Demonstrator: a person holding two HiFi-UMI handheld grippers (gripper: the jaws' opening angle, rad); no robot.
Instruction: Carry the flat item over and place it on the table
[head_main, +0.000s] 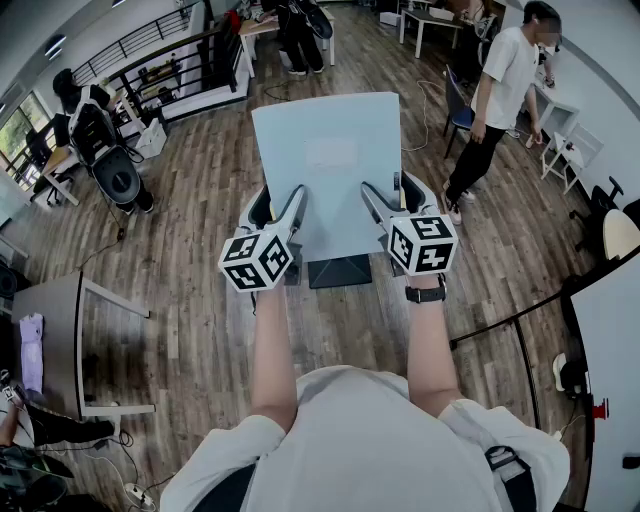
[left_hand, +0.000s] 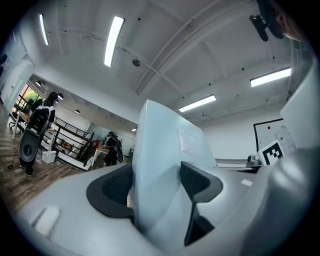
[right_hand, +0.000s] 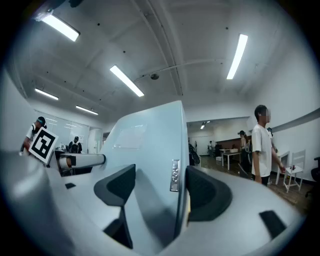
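In the head view, one pale blue panel (head_main: 325, 150) hangs above the wooden floor (head_main: 190, 250), with two grippers at its near corners: the left gripper (head_main: 280, 196) and the right gripper (head_main: 390, 188). In the left gripper view, both jaws pinch one edge of the panel (left_hand: 160, 150). In the right gripper view, both jaws pinch the other edge (right_hand: 150, 150) beside one button strip (right_hand: 174, 176).

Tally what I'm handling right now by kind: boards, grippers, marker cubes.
board: 1
grippers: 2, left gripper and right gripper, both shut on the board
marker cubes: 2, left cube, right cube
Total: 5
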